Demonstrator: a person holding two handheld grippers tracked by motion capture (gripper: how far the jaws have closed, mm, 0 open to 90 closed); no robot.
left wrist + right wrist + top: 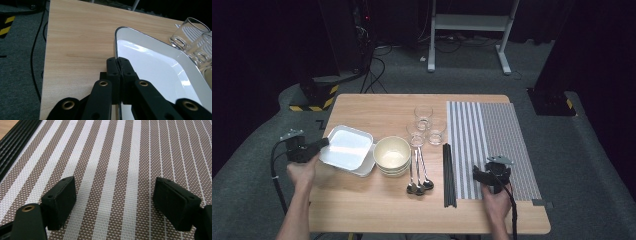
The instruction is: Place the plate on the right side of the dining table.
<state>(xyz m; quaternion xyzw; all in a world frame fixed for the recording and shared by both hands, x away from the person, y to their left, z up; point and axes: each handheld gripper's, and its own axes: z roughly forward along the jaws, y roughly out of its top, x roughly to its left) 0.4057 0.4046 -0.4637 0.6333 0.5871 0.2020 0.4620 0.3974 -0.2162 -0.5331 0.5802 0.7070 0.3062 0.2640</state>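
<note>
Your left gripper (119, 62) is clamped on the near rim of the white tray (160, 62), which sits at the table's (75, 37) left side beside the bowl (392, 154). Your right gripper (113, 202) has its jaws wide apart, holding nothing, low over the striped mat (120, 152), hand (496, 202) behind it.

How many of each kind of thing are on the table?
White square plates: 2, stacked
Bowls: 2 or more, stacked, hard to tell
Glasses: 3
Spoons: 3
Black chopsticks: 1 bundle, too tight to count
Striped placemat: 1
Total: about 12, counting the bundle as one
</note>
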